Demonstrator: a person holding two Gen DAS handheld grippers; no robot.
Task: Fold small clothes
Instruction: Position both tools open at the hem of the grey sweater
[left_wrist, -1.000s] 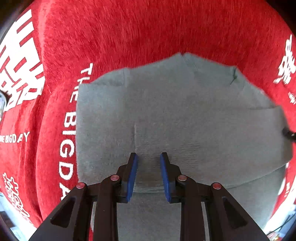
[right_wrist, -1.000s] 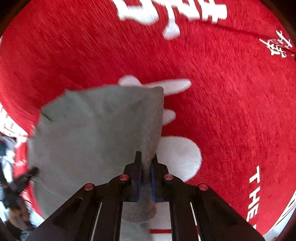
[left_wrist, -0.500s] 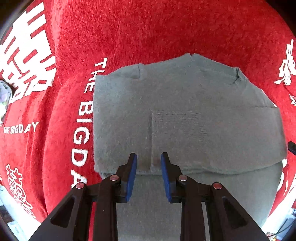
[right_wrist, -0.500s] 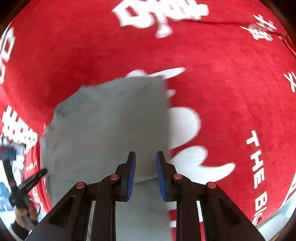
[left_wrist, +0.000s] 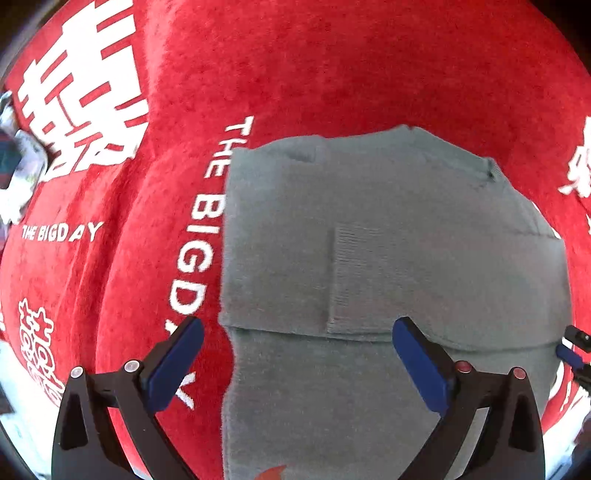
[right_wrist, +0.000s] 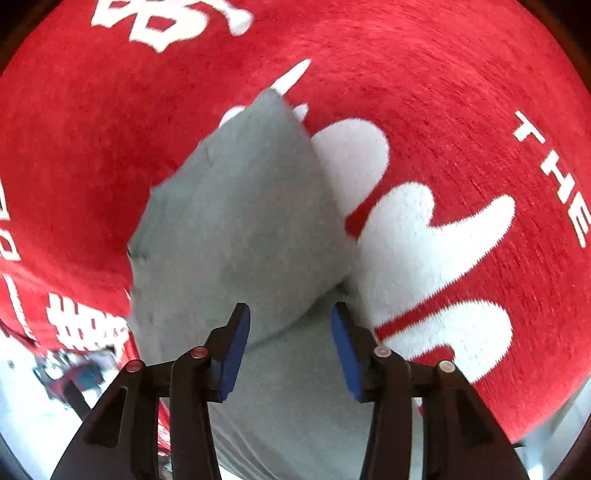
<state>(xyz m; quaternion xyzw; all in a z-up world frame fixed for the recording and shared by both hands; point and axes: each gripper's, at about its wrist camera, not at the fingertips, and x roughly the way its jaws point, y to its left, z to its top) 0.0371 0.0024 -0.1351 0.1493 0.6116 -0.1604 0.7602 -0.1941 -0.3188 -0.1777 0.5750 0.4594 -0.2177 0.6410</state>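
A: How far along does the folding look?

B: The grey garment (left_wrist: 388, 258) lies on the red blanket (left_wrist: 332, 66), with an upper layer already doubled over; that layer's edge runs across just ahead of the left gripper (left_wrist: 295, 354), whose jaws stand wide and hold nothing.

A: And the right gripper (right_wrist: 290, 343)?

B: Its jaws are moderately apart and empty too, with the garment's folded edge lying between and just beyond them.

A: So what remains?

B: Probably at least one more fold; the lower layer extends beneath both grippers.
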